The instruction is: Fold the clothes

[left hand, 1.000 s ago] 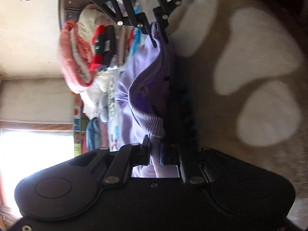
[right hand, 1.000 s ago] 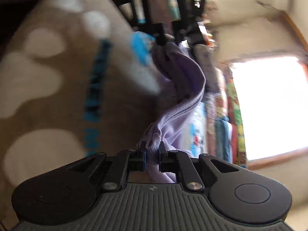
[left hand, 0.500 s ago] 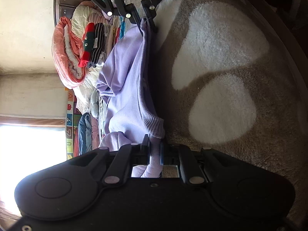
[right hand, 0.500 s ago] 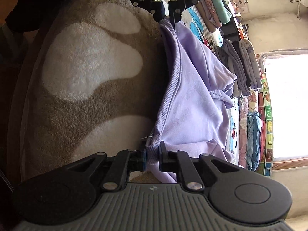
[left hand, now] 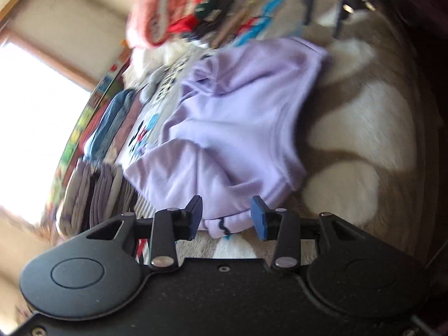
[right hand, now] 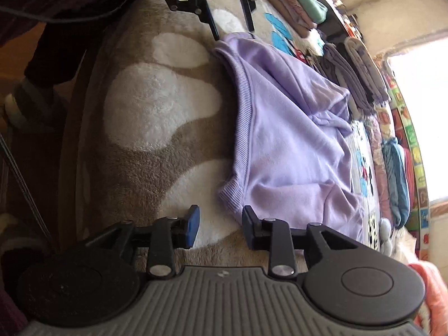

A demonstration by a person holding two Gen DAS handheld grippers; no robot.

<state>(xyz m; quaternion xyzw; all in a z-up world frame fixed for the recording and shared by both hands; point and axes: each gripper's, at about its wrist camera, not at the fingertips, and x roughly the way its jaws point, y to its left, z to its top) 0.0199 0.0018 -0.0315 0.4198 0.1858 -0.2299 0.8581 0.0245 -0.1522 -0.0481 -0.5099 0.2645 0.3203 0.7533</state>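
Observation:
A lilac sweatshirt (right hand: 291, 137) with a ribbed hem lies rumpled on a brown rug with white patches (right hand: 156, 103). It also shows in the left wrist view (left hand: 235, 128), blurred. My left gripper (left hand: 226, 215) is open, its jaws either side of the garment's near edge, holding nothing. My right gripper (right hand: 220, 222) is open and empty, just short of the ribbed hem corner. Each gripper shows at the far end of the sweatshirt in the other's view: the left one (right hand: 228, 14) and the right one (left hand: 322, 11).
Folded clothes are stacked in rows beyond the sweatshirt (right hand: 355, 75). A pink and red pile of bedding (left hand: 173, 19) lies further off. A bright window (left hand: 30, 117) is behind. A person's dark-clad legs (right hand: 64, 39) stand at the rug's edge.
Both grippers have opened and let go of the sweatshirt's hem. The garment, held stretched between them before, now lies on the rug. The left gripper is moving, its view blurred.

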